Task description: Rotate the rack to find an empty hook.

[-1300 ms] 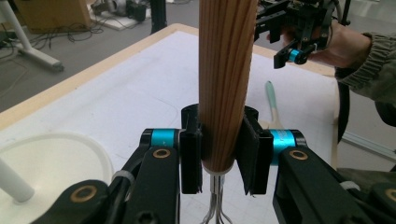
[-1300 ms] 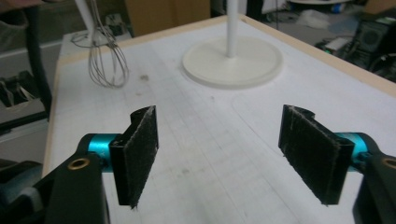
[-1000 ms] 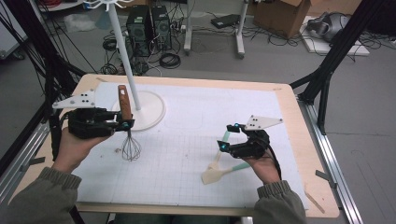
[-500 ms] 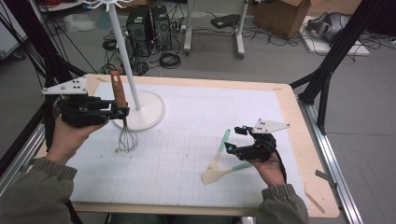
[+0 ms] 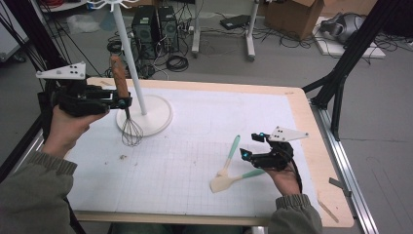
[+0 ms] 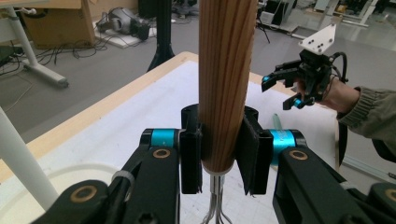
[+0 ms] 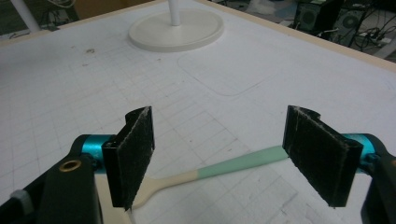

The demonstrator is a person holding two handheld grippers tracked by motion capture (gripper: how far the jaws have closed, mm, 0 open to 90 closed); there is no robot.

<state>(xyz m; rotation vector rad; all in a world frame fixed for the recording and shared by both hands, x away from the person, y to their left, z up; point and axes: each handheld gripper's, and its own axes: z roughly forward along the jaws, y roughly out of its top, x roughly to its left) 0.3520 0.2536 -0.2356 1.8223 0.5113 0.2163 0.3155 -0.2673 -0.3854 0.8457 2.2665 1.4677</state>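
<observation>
White gridded table (image 5: pixel 195 161) without legible writing, left gripper (image 5: pixel 119 102) clamping wooden-handled whisk (image 5: pixel 127 117), right gripper (image 5: pixel 249 146) spread wide above spatula (image 5: pixel 234 179)

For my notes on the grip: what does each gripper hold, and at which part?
Left gripper holds the whisk by its wooden handle's lower end. Right gripper is open, holding nothing.

Whisk (image 5: pixel 127 109): grained wooden handle, matt; thin shiny metal wires. Spatulas (image 5: pixel 229 170): smooth matt, cream blades, mint-green handles. Right gripper (image 7: pixel 233 158) pads: rough black foam-like facing. Table (image 5: pixel 302 109): pale wood rim, matt white gridded mat.
</observation>
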